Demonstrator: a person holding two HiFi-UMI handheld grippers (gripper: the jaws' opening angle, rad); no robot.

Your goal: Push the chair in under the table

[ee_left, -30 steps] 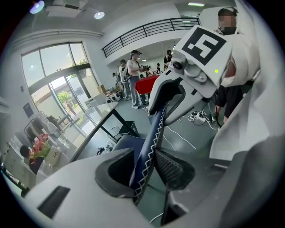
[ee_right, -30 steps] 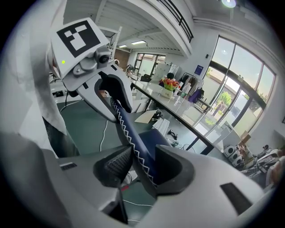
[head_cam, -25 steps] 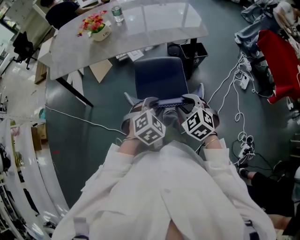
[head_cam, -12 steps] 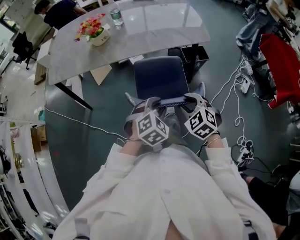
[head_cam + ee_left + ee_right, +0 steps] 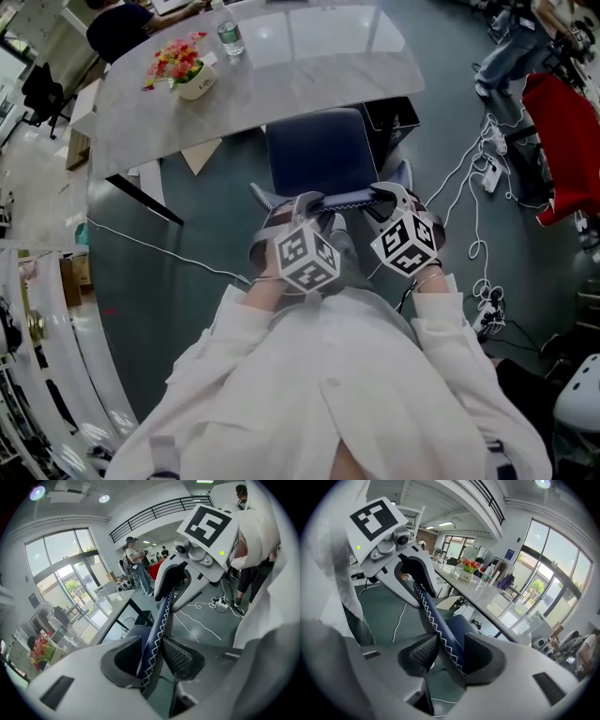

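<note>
The table [image 5: 281,84] lies straight ahead of us, and the chair [image 5: 319,155] stands between it and our hands, its seat front just under the table's near edge. The backrest [image 5: 342,199] runs left to right across the line of the push, so both hands sit equally near it, one toward each end. The left gripper [image 5: 305,204] stands at a middling width, its jaws clamped on the backrest's stitched top edge [image 5: 157,634]. The right gripper [image 5: 387,197] straddles the same edge [image 5: 440,634]. Its jaws have just been opening a little, and both pads seem to touch, though we cannot be sure.
</note>
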